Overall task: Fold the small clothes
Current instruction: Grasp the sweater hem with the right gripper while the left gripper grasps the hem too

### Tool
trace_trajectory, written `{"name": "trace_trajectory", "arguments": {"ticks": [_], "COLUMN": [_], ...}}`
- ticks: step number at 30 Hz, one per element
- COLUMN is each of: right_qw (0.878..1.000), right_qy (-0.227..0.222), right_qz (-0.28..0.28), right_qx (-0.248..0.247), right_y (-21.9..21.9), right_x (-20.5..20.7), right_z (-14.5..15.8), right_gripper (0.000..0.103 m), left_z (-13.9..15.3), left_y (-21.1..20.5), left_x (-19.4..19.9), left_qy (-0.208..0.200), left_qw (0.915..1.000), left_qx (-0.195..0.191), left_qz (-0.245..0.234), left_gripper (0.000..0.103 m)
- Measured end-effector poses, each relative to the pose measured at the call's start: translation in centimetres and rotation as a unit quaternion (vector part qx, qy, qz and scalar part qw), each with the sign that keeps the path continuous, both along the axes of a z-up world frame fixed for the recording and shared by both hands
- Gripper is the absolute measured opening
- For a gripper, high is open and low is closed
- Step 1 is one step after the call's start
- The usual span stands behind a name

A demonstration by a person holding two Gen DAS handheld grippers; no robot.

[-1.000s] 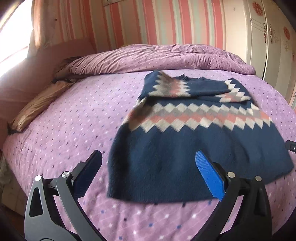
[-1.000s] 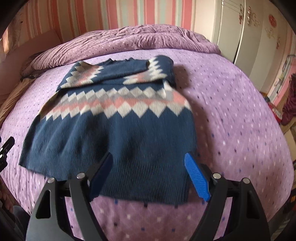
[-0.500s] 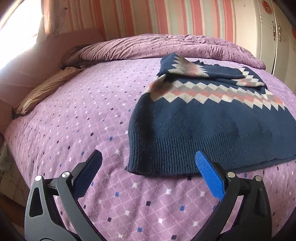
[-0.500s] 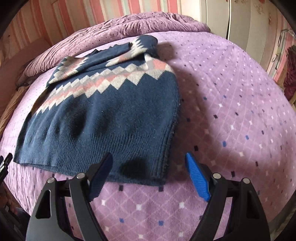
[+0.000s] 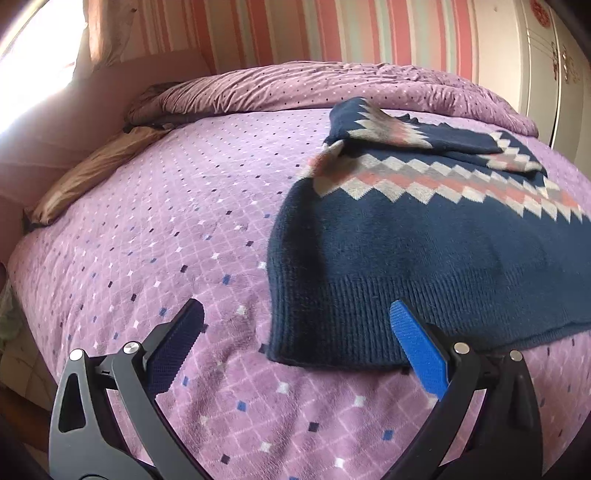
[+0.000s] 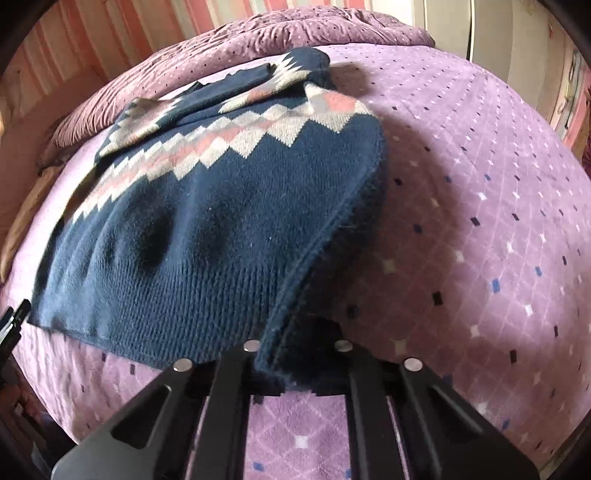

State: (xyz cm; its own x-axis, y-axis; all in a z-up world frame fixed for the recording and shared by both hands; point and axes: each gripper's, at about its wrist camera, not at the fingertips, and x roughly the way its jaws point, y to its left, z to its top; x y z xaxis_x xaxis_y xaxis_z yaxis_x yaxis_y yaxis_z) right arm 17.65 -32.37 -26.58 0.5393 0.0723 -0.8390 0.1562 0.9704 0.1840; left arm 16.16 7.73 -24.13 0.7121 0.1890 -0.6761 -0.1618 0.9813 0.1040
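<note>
Sweater [image 5: 424,251], navy knit with a pink, grey and cream zigzag band, lies flat on the purple bedspread [image 5: 177,221], its sleeves already folded across the chest and its ribbed hem nearest the onlooker. The right gripper [image 6: 295,365] is clamped on the hem corner at the sweater's right side, and the knit rises off the bed there in a ridge. The left gripper [image 5: 295,332] stands spread wide over the sweater's other hem corner, holding nothing, one blue pad [image 5: 417,343] above the ribbing and the dark one above bare bedspread.

To do this step well, I judge the left gripper should come down and pinch its corner through both layers, as deep as the right one has. Then both corners ought to lift together and travel level toward the zigzag band, so the hem lands square and the folded sleeves are not dragged. A one-sided lift would skew the soft knit.

Beyond the sweater, a rumpled purple duvet [image 5: 332,85] is bunched at the head of the bed. Left of the sweater a tan pillow [image 5: 92,173] lies at the bed's edge. Behind the sweater runs pink-striped wallpaper [image 5: 295,29], with a cream wardrobe [image 5: 535,74] to its right.
</note>
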Motion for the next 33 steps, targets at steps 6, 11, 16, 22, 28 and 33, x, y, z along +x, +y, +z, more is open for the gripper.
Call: {"name": "trace_trajectory", "arguments": {"ticks": [6,11,16,22,28,33], "right_qw": [1.0,1.0,1.0,1.0,1.0,1.0], "right_qy": [-0.001,-0.002,-0.001,0.0,-0.002,-0.024], "right_qz": [0.007,0.007,0.009,0.008,0.009,0.01], "right_qx": [-0.008,-0.002,0.0,0.0,0.0,0.01], "right_y": [0.1,-0.1,-0.2,-0.2,-0.3,-0.7], "right_x": [0.0,-0.2,-0.1,0.0,0.0,-0.1], "right_z": [0.2,0.2,0.2,0.1,0.2,1.9], "right_gripper": [0.007,0.007,0.008,0.008,0.008,0.007], "left_z": [-0.4,-2.0,-3.8,-4.7,-3.6,-2.0], "left_y": [0.9,1.0,2.4,1.7,-1.2,-0.6], "left_x": [0.0,0.8,1.4,2.6,3.0,3.0], "left_qy": [0.005,0.023,0.042,0.046,0.052,0.05], "left_qw": [0.9991,0.9992,0.9979,0.9968,0.9973,0.9979], "left_qx": [-0.041,-0.032,-0.048,-0.058,-0.028,-0.021], "left_qz": [-0.013,-0.005,0.011,-0.03,-0.043,-0.037], "left_gripper": [0.1,0.1,0.1,0.061,0.008,0.008]}}
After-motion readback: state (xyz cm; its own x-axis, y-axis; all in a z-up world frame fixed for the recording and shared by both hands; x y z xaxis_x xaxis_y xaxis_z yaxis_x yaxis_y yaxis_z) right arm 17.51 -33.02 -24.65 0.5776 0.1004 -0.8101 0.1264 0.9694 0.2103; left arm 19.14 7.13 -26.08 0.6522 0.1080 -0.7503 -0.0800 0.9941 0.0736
